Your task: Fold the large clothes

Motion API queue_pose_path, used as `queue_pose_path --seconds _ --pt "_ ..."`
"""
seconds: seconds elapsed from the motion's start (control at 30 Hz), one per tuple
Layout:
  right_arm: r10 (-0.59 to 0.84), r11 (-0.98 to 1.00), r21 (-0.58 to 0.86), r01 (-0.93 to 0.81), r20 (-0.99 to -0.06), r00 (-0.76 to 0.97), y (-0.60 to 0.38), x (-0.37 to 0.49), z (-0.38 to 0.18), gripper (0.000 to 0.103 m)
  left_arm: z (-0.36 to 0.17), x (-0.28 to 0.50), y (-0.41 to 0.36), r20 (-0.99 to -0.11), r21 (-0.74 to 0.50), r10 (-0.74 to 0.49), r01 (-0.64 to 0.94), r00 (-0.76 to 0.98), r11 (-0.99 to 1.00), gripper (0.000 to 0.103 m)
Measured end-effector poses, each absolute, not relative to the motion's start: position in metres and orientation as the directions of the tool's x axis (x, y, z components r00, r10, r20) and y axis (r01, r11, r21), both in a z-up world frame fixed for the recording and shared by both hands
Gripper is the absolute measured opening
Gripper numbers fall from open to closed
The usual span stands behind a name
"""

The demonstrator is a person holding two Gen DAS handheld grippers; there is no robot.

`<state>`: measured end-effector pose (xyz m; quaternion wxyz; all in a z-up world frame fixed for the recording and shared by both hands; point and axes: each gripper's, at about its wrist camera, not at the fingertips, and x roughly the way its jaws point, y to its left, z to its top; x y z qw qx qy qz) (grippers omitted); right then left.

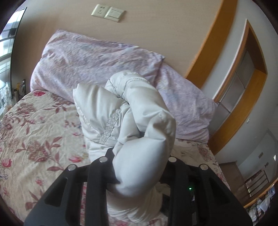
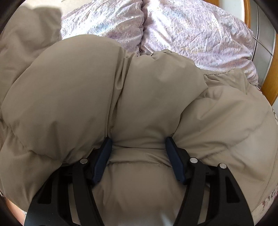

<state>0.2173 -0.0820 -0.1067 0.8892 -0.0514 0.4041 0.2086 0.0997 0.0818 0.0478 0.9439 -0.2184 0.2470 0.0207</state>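
Bed [image 1: 34,121], floral sheet, fills lower left of left view; jacket [image 2: 147,97], puffy, beige, sprawls across nearly whole right view.

Two lilac pillows [image 1: 97,62] against wall, upper centre, just behind jacket; likely crowd any fold toward headboard.

Left gripper [image 1: 139,165], bottom centre, clenched on bunched pale jacket fold, raised off sheet, probably to carry it over.

Right gripper [image 2: 138,151], low centre, pads pressed into padded bulge, gripping it, seemingly to anchor body.

Wall sockets [image 1: 108,12] top; wooden door frame [image 1: 243,104] right.

Both wrist views close over the padded coat [image 2: 139,97], facing the pillows [image 1: 97,57] (shared).
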Motion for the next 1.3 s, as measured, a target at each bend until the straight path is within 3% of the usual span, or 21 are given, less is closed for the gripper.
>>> queue_pose_path --seconds 0.63,1.3 --pt "0.343 0.910 0.057 -0.410 -0.660 0.669 -0.164 0.179 -0.088 0.066 0.067 0.140 -0.035 -0.471 -0.368 -0.243 0.062 0.848 0.928 0.030" --pt "0.324 0.937 0.113 -0.332 -0.643 0.694 -0.219 0.164 -0.105 0.066 0.038 0.190 -0.126 -0.561 -0.383 -0.431 0.240 0.707 0.892 0.030"
